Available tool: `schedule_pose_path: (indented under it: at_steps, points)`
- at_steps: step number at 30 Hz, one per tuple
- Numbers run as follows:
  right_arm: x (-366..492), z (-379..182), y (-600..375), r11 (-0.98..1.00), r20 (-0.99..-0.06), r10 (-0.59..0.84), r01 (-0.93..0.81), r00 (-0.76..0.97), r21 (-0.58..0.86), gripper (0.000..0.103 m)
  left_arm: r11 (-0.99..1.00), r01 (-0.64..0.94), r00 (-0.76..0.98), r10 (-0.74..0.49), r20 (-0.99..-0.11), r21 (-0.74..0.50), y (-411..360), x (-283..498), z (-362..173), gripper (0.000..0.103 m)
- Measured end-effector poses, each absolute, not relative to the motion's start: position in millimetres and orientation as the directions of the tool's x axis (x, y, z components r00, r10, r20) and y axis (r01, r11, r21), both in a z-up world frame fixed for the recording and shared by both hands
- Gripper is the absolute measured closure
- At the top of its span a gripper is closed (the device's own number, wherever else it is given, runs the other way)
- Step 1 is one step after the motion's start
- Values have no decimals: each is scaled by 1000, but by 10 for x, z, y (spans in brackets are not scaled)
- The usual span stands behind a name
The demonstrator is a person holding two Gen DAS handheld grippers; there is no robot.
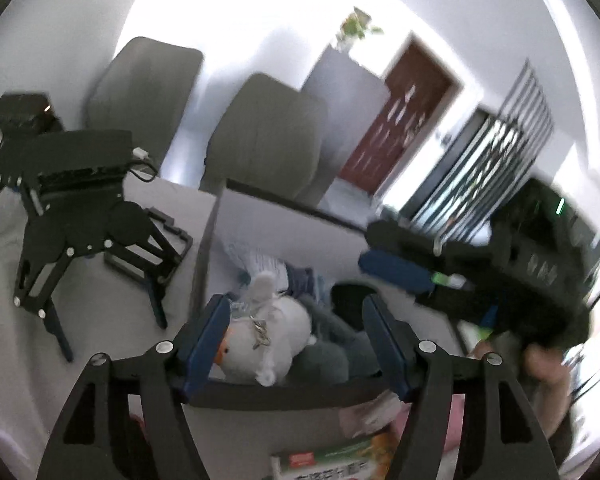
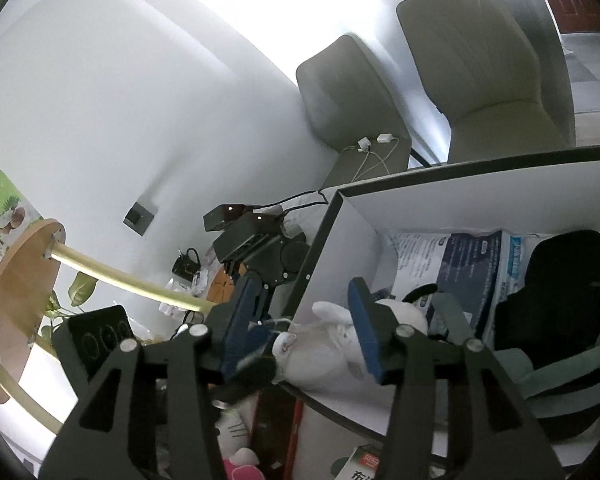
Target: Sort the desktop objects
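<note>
A white plush toy (image 1: 268, 340) with a metal key ring lies in the white storage box (image 1: 284, 224), on a grey-green plush (image 1: 328, 356). My left gripper (image 1: 296, 340) hangs over it, open; the toy sits between the blue pads and the right pad stands clear of it. My right gripper (image 1: 396, 256), blurred and held by a hand (image 1: 548, 364), reaches over the box from the right. In the right wrist view my right gripper (image 2: 300, 332) is open above the box's near corner, with the white plush toy (image 2: 328, 344) below it.
The box (image 2: 460, 204) also holds blue-white packets (image 2: 460, 264) and a black item (image 2: 560, 280). A spare black gripper (image 1: 68, 220) stands left of the box. A green-red carton (image 1: 332, 460) and a pink-white plush (image 2: 232, 428) lie in front. Two grey chairs (image 1: 268, 136) stand behind.
</note>
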State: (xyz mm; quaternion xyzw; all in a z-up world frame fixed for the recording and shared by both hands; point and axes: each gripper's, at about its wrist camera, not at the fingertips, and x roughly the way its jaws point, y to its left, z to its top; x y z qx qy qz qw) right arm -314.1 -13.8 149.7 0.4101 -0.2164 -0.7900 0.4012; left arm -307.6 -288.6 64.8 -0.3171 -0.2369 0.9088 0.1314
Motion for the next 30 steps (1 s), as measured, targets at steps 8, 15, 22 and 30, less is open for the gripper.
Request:
schedule_pose_path:
  at_steps: [8, 15, 22, 30]
  points:
    - [-3167, 1394, -162, -579, -481, -815, 444, -321, 684, 53, -811, -70, -779, 408, -476, -580, -3052, -3090, 633, 33]
    - [-3145, 1359, -252, -526, -455, -850, 472, -266, 707, 53, -810, -38, -793, 380, -475, -585, -3106, -3116, 628, 33]
    - [-3121, 1222, -444, -529, -493, -844, 487, -212, 695, 85, -793, 60, -826, 302, -475, -607, -3384, -3038, 565, 33]
    - [-3125, 977, -621, -619, -617, -765, 472, -183, 628, 83, -816, 42, -808, 313, -500, -577, -3275, -3106, 537, 33]
